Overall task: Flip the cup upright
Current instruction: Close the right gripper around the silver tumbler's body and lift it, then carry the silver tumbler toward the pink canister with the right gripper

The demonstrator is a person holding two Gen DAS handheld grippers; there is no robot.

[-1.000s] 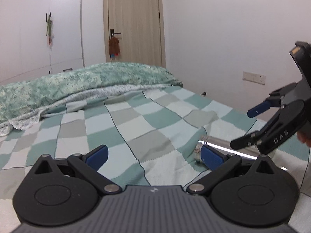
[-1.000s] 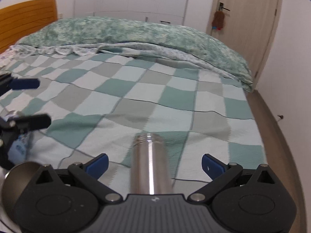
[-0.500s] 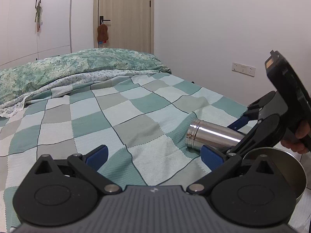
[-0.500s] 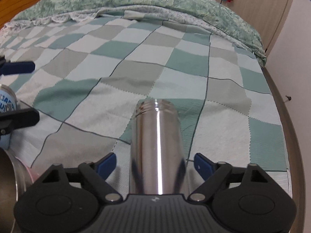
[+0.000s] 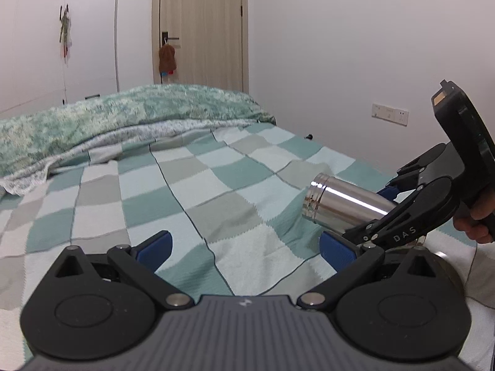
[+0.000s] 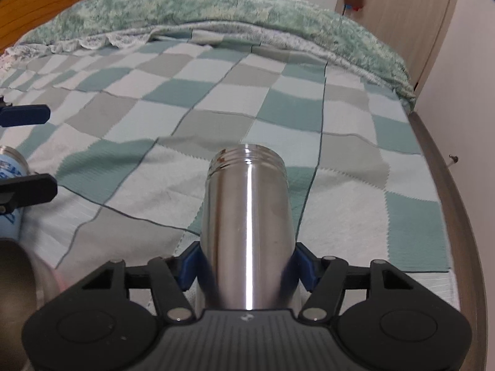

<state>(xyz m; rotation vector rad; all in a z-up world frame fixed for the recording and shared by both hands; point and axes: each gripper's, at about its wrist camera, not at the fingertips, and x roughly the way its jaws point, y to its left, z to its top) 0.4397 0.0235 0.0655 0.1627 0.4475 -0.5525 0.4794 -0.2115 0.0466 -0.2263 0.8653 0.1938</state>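
A shiny steel cup (image 6: pixel 247 225) with a threaded mouth lies on its side, mouth pointing away, over the checked blanket (image 6: pixel 191 117). My right gripper (image 6: pixel 247 266) is shut on its body near the base, blue pads pressing both sides. In the left wrist view the cup (image 5: pixel 343 204) is at the right, lifted off the blanket, held by the right gripper (image 5: pixel 389 213). My left gripper (image 5: pixel 244 247) is open and empty, low over the blanket to the cup's left.
A steel bowl (image 6: pixel 15 281) and a blue-and-white can (image 6: pixel 9 185) sit at the left. A green quilt (image 6: pixel 216 12) is piled at the far end. The bed's right edge (image 6: pixel 445 185) runs beside a wall and a door (image 5: pixel 201 27).
My right gripper has moved forward over the cup and shut on it. The cup has been raised off the blanket. My left gripper has stayed open and shifted slightly.
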